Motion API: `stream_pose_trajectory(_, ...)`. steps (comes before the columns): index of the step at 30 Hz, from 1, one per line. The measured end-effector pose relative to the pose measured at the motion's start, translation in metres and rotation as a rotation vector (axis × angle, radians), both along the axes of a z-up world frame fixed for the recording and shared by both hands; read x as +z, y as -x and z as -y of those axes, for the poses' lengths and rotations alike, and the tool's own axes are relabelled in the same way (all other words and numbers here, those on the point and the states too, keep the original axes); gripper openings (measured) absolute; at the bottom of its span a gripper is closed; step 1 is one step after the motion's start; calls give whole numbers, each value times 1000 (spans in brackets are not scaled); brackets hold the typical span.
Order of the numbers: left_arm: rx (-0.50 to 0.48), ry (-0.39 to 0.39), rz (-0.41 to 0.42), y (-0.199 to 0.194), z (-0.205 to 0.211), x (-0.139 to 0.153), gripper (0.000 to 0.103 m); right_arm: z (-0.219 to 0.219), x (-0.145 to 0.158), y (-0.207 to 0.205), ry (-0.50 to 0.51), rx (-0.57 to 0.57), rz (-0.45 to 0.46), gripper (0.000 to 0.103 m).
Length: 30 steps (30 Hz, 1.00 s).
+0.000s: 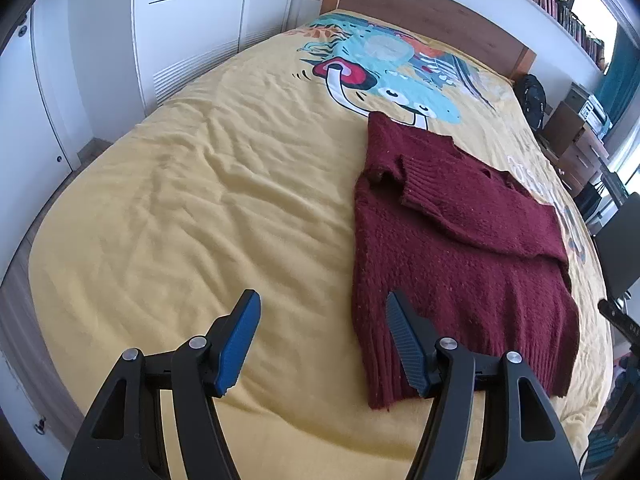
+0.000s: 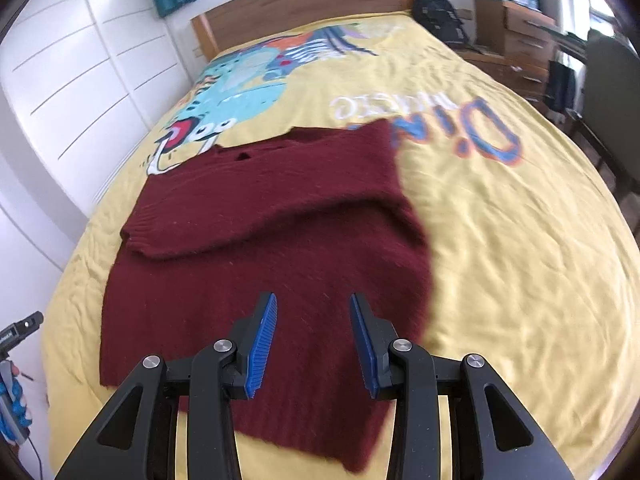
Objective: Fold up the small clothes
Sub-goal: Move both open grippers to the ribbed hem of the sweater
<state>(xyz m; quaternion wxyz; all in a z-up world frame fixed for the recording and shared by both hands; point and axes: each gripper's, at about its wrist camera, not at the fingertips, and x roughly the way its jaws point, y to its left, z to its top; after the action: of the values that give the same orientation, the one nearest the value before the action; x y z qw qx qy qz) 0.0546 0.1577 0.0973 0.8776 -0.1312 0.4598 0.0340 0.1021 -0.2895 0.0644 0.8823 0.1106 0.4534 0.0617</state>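
In the right wrist view, motion blur is smearing the right edge of the dark red sweater [image 2: 256, 240] and the white and blue lettering [image 2: 452, 120] on the yellow bedspread [image 2: 520, 260], so that word is staying unreadable. At the bottom centre the right gripper [image 2: 313, 344] is covering part of the sweater's hem, and at the left edge only a cut-off sliver of the left gripper [image 2: 20, 330] is showing. In the left wrist view, the books [image 1: 548, 0] along the upper right are appearing too small to tell apart.

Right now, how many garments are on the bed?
1. A maroon knit sweater lies on the yellow bedspread, one sleeve folded across its chest. Both grippers are empty. Anything beneath the sweater would be hidden.
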Motion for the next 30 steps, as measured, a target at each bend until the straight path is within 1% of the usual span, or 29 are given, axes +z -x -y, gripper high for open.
stream_pose_trajectory(4, -4, 3, 12, 11, 0, 9, 60, 21, -1, 28, -17, -45, -3, 40)
stream_pose_trajectory(5, -5, 0, 12, 13, 1, 11, 62, 26, -1, 35, -21, -55, -2, 40)
stream_pose_trajectory(6, -5, -2, 13, 16, 0, 12, 63, 31, -2, 43, -30, -66, -3, 42)
stream_pose_trajectory(7, -4, -1, 14, 18, 1, 13, 65, 35, -3, 48, -38, -73, -3, 47)
stream_pose_trajectory(8, -4, 4, 13, 20, 1, 14, 66, 38, -4, 53, -43, -80, -3, 48)
stream_pose_trajectory(12, -13, 10, 0, 23, 5, 12, 66, 45, -10, 67, -66, -99, -14, 48)
stream_pose_trajectory(16, -16, 42, -27, 21, 8, 1, 66, 48, -23, 74, -89, -104, -42, 48)
stream_pose_trajectory(19, -20, 49, -49, 19, 14, -7, 66, 48, -37, 75, -105, -110, -70, 48)
stream_pose_trajectory(23, -23, 71, -78, 16, 20, -20, 66, 47, -54, 72, -114, -109, -110, 48)
stream_pose_trajectory(27, -33, 76, -110, 10, 29, -35, 66, 44, -70, 69, -119, -102, -144, 48)
stream_pose_trajectory(30, -40, 100, -136, 5, 33, -48, 66, 41, -82, 66, -119, -93, -172, 48)
